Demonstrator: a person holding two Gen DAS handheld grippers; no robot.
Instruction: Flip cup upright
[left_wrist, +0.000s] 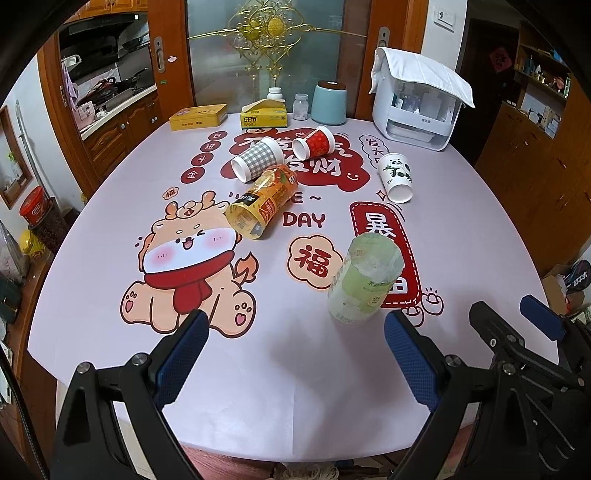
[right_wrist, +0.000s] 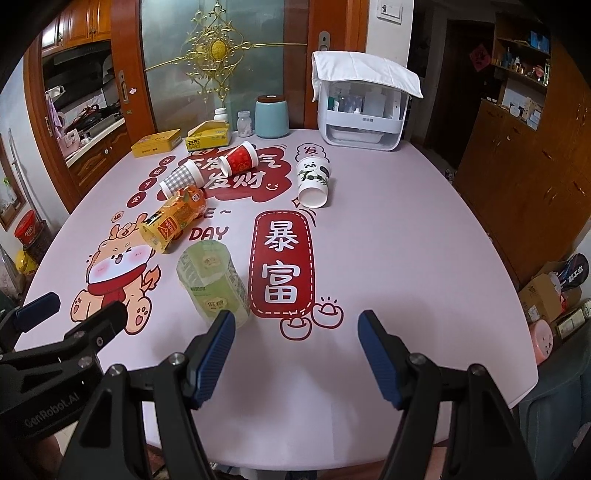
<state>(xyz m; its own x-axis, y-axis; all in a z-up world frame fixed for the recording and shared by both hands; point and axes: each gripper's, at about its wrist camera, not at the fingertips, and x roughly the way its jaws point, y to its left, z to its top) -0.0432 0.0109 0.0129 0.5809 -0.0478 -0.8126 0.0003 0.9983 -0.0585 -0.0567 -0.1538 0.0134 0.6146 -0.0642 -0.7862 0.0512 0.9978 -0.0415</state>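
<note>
green cup (left_wrist: 364, 280) standing mouth-down, near centre | left gripper (left_wrist: 295, 354) jaws apart | right gripper (right_wrist: 297, 354) jaws apart, empty

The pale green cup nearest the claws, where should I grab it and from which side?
Grip the pale green cup across its mid-body, coming in level from the near table edge. It stands inverted, closed base on top, so the straight side wall is the only graspable part. Both claws are open; the right claw is probably closer.
</note>
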